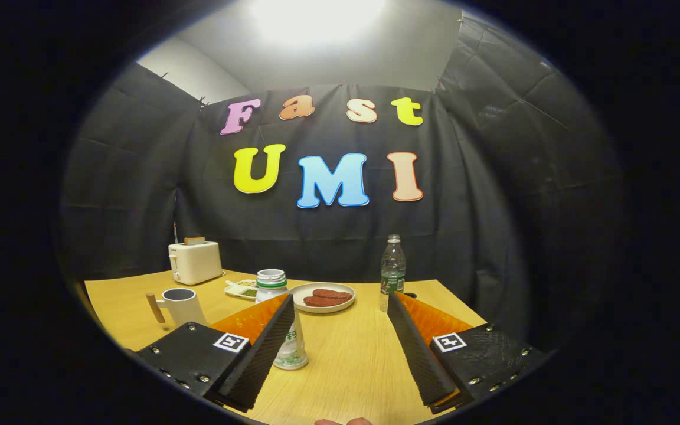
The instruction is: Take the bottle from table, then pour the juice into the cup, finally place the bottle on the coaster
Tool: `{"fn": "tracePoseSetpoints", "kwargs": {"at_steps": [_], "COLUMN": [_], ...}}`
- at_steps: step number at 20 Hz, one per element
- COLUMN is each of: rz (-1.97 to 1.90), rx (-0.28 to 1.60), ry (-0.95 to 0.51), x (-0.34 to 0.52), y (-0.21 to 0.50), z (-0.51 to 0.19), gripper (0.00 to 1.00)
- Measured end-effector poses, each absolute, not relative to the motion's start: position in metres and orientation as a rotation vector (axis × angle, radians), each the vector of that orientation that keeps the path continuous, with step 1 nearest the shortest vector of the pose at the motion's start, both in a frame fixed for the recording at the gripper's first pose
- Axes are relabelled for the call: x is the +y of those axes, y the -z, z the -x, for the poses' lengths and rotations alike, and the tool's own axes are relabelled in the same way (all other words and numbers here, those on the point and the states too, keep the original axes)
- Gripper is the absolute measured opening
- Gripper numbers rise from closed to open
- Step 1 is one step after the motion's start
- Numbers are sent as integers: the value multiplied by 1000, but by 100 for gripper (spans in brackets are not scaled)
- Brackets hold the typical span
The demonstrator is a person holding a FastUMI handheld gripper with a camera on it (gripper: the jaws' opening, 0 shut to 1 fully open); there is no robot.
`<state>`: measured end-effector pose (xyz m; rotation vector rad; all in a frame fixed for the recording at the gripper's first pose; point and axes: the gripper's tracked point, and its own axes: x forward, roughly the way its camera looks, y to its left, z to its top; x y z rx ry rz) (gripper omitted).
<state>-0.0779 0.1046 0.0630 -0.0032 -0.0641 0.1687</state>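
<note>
We note a wooden table backed by black cloth walls. Above these we see a pale ceiling and one bright overhead light.

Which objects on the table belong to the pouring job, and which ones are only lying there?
For the job: white bottle partly behind one finger of the open gripper; cup with a wooden handle.

Just lying about: toaster, plate of reddish food, small tray, clear water bottle.

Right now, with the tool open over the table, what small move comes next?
Probably slide left: the white juice bottle stands partly hidden behind the left finger, not between them. The open tool must centre on it before closing.
</note>
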Motion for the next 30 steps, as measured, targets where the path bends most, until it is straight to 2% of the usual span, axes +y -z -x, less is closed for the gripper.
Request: {"fn": "tracePoseSetpoints", "kwargs": {"at_steps": [9, 28, 29, 30], "rz": [5, -14, -14, -20], "rx": [-33, 49, 65, 76], "ry": [-293, -150, -136, -136], "x": [176, 196, 193, 196], "y": [-31, 9, 11, 15], "z": [69, -6, -7, -10], "gripper": [98, 98, 97, 86]}}
